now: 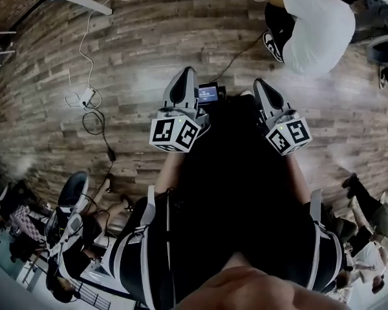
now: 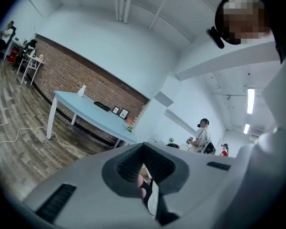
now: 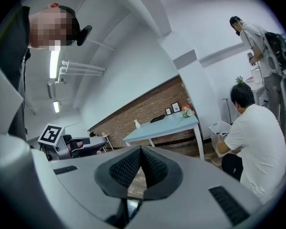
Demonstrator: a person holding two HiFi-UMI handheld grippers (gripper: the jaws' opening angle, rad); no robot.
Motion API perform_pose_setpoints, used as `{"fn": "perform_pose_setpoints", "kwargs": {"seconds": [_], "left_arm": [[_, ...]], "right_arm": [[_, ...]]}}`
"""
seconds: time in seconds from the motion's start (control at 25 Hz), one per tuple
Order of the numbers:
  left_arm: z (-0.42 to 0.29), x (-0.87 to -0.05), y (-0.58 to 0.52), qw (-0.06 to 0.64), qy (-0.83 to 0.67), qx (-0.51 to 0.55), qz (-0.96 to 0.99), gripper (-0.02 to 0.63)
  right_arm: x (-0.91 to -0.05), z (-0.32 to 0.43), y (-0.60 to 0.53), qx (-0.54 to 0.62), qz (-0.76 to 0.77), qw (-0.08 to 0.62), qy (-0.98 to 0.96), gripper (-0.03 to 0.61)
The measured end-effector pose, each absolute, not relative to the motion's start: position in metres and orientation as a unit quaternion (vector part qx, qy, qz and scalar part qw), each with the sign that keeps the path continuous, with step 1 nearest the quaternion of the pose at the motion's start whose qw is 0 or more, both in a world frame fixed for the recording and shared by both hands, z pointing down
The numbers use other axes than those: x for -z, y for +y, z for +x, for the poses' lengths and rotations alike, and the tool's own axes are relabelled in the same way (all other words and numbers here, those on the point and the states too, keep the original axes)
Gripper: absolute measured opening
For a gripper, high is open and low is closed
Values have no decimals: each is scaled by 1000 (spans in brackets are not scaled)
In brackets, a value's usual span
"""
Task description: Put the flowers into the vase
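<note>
Left claw (image 2: 144, 159): is resting pressed shut with nothing in it, pointing out across the room.
Right claw (image 3: 140, 163): is also sitting closed and empty, held beside the left one in front of the person's body.
Floor (image 1: 149, 37): wooden planks are lying under both claws, with a white cable (image 1: 82, 44) trailing across them.
Crouching person (image 3: 257, 142): is squatting just beside the tabletop's near end.
Tabletop (image 3: 162, 126): is standing well apart from the claws, along the brick wall (image 3: 148, 109).
Flowers (image 3: 186, 112): a small bunch, likely these, is sitting at one end, untouched.
Vase (image 3: 137, 123): a white container, probably this, is standing further along, apart from the bunch.
Risk: walking over, a foot is likely to catch the cable or bump the crouching person. Closed claws reaching in would be knocking the bunch over rather than gripping it.
</note>
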State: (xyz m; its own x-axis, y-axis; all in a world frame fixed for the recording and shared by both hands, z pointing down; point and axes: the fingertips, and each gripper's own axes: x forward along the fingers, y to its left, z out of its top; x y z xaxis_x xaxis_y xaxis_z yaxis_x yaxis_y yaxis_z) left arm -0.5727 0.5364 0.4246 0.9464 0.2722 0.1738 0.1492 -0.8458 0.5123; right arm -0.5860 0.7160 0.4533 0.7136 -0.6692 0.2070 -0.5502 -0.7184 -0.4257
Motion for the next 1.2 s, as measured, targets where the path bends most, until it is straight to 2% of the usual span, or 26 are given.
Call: {"fn": "perform_pose_setpoints", "kwargs": {"seconds": [0.12, 0.4, 0.68, 0.88, 1.2], "left_arm": [[-571, -433, 525, 265, 98, -130, 950, 45], [-545, -435, 532, 240, 78, -134, 958, 44], [-511, -436, 551, 202, 48, -132, 969, 44], [-465, -432, 578, 183, 47, -121, 974, 45], [-426, -433, 617, 174, 41, -144, 973, 45]], "right_arm": [[-463, -590, 726, 194, -917, 172, 303, 18], [-475, -568, 747, 214, -918, 166, 291, 18], [-490, -509, 765, 207, -909, 187, 309, 18], [-485, -457, 773, 181, -912, 158, 332, 18], [-500, -420, 796, 214, -897, 159, 352, 18]]}}
